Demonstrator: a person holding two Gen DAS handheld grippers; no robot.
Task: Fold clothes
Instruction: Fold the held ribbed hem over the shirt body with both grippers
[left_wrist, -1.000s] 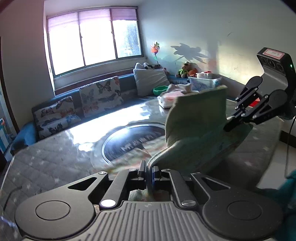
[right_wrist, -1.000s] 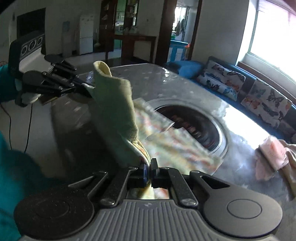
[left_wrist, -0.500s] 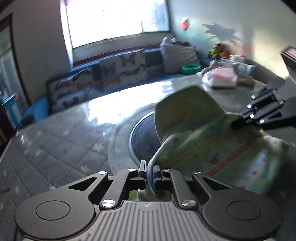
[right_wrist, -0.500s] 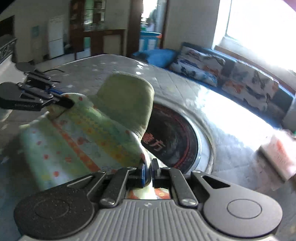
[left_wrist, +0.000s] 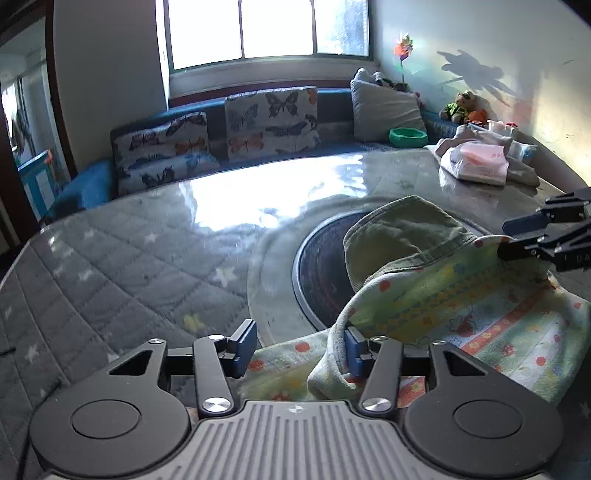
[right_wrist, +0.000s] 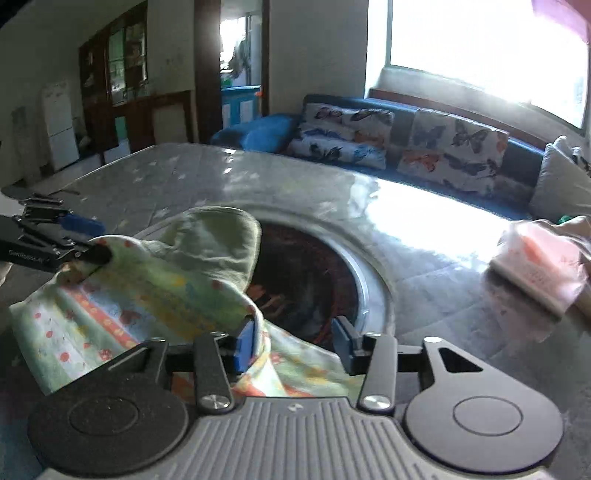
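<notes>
A small pale green garment (left_wrist: 461, 306) with a coloured print and a plain green waistband lies folded over on the table (left_wrist: 129, 266), partly over the dark round inset (left_wrist: 321, 273). My left gripper (left_wrist: 299, 347) is open, its right finger touching a fold of the cloth. My right gripper (right_wrist: 293, 341) is open too, its left finger against the cloth (right_wrist: 147, 295). Each gripper shows in the other's view, the right one (left_wrist: 546, 236) and the left one (right_wrist: 62, 243), resting at the garment's edge.
A stack of folded pink and white clothes (left_wrist: 480, 166) sits at the table's far right. A blue bench with butterfly cushions (left_wrist: 269, 118) runs under the window. A green bowl (left_wrist: 408, 136) and toys (left_wrist: 461, 107) sit beyond the table.
Both grippers lowered the lifted garment onto the table, folding it over, and then opened and let go of it.
</notes>
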